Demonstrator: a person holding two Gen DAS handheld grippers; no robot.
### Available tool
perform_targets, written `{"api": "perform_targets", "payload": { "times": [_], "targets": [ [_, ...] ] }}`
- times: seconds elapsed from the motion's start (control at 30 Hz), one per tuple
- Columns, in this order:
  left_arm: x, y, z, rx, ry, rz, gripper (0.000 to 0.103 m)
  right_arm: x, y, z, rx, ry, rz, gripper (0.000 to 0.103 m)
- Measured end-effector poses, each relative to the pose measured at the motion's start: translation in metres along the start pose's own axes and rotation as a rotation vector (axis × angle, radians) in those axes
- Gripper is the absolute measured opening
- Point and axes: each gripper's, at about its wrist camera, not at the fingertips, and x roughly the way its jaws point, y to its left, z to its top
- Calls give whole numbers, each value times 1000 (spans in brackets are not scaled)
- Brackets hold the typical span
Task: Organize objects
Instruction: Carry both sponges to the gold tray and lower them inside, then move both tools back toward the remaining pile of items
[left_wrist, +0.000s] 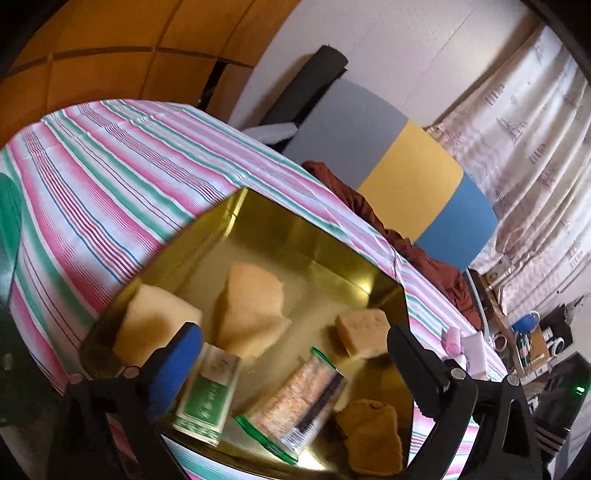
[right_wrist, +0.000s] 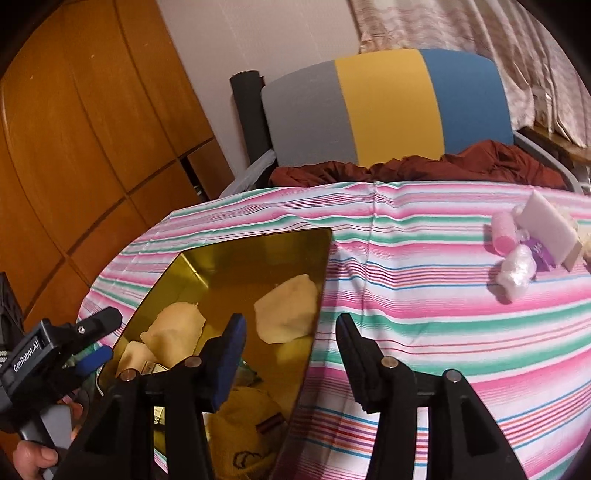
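A gold tin box lies open on the striped tablecloth. It holds beige sponges, a green-labelled tin, a zip bag of crackers and a mustard cloth. My left gripper is open and empty just above the box's near end. In the right wrist view the box is at lower left. My right gripper is open and empty over the box's right rim. The left gripper shows at far left. Small pink and white items lie at far right.
A chair with a grey, yellow and blue back stands behind the table, with a dark red cloth on its seat. Wooden cupboards are at left, curtains at right. Cluttered items lie beyond the table's right edge.
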Motion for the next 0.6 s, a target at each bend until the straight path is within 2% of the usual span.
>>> {"api": "perform_targets", "payload": {
  "times": [0.37, 0.6],
  "targets": [
    [5, -41, -26, 121, 44, -44, 103, -8, -35, -9, 71, 9, -38, 51],
    [2, -72, -43, 197, 70, -87, 103, -10, -67, -19, 111, 21, -113, 51]
  ]
}}
